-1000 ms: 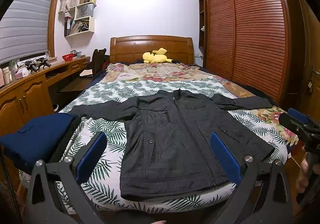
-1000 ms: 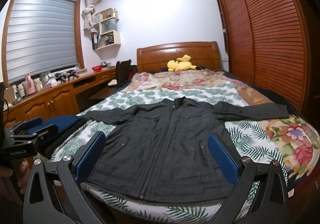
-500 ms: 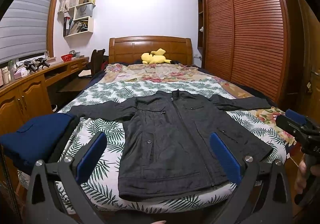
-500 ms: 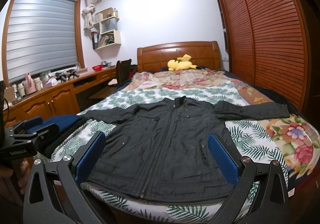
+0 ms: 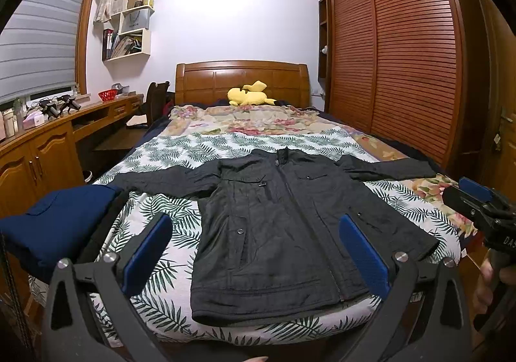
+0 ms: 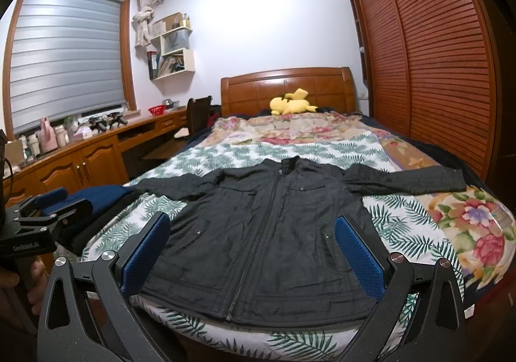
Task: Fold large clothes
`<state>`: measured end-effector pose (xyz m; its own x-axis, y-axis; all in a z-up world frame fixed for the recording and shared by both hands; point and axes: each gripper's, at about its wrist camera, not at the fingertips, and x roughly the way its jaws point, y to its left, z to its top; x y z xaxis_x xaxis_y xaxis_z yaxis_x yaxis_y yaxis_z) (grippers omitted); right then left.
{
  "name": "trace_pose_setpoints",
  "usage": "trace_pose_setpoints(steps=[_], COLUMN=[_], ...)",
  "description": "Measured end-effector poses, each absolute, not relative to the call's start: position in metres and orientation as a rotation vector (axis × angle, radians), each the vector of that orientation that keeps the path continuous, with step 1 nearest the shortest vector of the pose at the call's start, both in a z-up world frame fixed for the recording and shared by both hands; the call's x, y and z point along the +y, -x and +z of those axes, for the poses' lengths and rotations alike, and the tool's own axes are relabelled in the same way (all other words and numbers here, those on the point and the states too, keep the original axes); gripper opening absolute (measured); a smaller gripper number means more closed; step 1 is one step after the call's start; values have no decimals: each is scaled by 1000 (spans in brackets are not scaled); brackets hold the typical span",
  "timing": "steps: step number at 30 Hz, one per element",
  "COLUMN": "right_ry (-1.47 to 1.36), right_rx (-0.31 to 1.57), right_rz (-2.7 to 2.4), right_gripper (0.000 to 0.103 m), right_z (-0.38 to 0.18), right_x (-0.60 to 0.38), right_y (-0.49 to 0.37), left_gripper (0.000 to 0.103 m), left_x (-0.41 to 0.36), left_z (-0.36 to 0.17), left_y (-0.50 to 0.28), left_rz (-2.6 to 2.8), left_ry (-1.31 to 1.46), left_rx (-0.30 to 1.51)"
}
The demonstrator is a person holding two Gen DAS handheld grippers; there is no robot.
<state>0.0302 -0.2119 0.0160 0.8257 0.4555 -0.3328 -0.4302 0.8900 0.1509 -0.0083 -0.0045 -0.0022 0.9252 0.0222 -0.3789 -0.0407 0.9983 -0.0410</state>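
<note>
While flat on the bed, zipped up, sleeves out: black jacket, past left tongs and right tongs. Both wide apart, holding nothing, touching nothing.

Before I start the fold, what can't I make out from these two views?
- Black zip-front jacket: hem corners sit behind the left tongs' blue pads; same under the right tongs.
- Its sleeve cuff towards the folded navy garment: lost against dark fabric, both views.
- Bed's foot edge: cut off by the frame.
- Jacket's underside: hidden.
</note>
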Motion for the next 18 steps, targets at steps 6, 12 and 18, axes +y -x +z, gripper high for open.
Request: trace_pose_setpoints(steps=[6, 12, 18], right_ry=[-69, -69, -70], right_rx=[371, 371, 371], right_rz=[470, 471, 472], right_gripper=[103, 103, 103], right_z=[16, 16, 16], right_x=[-211, -210, -210], right_y=[-30, -29, -30], left_gripper=[103, 103, 103], left_x=[-5, -5, -4], left_z=[-1, -1, -1], left_y=[9, 9, 9], left_rz=[33, 34, 34], left_ry=[45, 45, 45], left_rx=[386, 385, 385])
